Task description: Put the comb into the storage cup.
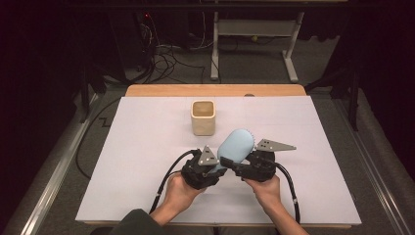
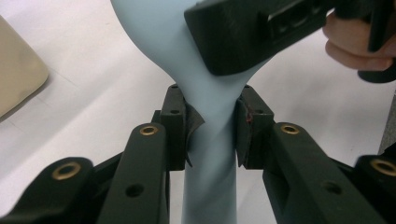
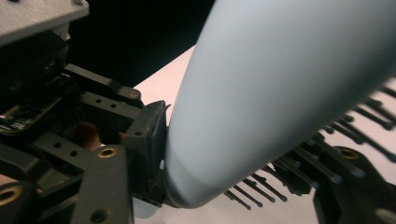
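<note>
Pale blue hairbrush [image 1: 237, 145]; smooth oval back; dark bristles underneath.

The blue hairbrush [image 1: 236, 145] looks like smooth, matt plastic. The cream cup [image 1: 203, 117] looks matt. The table's far edge [image 1: 215, 90] is wood.

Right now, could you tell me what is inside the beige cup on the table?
Looking down into the beige cup from the high view, only its shaded tan inner walls show, with nothing sticking out above the rim. Its very bottom lies in shadow, so a small flat item there cannot be ruled out.
</note>
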Motion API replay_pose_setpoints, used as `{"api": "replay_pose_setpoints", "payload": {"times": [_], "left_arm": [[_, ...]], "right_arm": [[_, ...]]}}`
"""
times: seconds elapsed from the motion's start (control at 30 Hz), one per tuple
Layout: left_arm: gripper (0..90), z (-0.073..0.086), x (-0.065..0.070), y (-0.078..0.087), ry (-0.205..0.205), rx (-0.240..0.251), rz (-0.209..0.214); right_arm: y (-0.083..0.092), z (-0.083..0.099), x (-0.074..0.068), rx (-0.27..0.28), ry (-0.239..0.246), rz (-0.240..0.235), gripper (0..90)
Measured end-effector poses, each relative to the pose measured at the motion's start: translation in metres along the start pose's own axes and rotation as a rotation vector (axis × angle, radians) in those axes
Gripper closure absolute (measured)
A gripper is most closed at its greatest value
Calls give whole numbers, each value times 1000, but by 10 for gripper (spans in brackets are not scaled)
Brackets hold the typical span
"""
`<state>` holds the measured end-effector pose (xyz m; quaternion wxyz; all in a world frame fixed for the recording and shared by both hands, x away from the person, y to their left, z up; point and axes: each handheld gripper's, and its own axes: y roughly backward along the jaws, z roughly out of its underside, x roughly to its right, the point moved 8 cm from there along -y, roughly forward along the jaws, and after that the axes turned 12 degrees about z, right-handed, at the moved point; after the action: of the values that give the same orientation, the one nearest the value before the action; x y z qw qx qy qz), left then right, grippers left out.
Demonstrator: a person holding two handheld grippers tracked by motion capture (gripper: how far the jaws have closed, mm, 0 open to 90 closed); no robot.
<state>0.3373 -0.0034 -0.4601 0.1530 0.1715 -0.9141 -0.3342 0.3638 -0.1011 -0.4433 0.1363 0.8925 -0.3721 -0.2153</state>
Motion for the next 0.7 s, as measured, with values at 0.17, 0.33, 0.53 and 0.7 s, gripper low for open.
{"api": "replay_pose_setpoints", "payload": {"times": [0.17, 0.33, 0.53, 0.7], "left_arm": [[693, 0, -1, 1, 0, -4, 4], [691, -1, -1, 4, 6, 8, 9], [682, 0, -3, 7, 13, 14, 11], [599, 1, -5, 11, 29, 15, 9]], "right_arm": [[1, -3, -3, -26, 15, -11, 493], [1, -8, -8, -43, 29, -33, 536], [0, -12, -12, -63, 46, -46, 550], [2, -17, -12, -63, 53, -42, 552]]}}
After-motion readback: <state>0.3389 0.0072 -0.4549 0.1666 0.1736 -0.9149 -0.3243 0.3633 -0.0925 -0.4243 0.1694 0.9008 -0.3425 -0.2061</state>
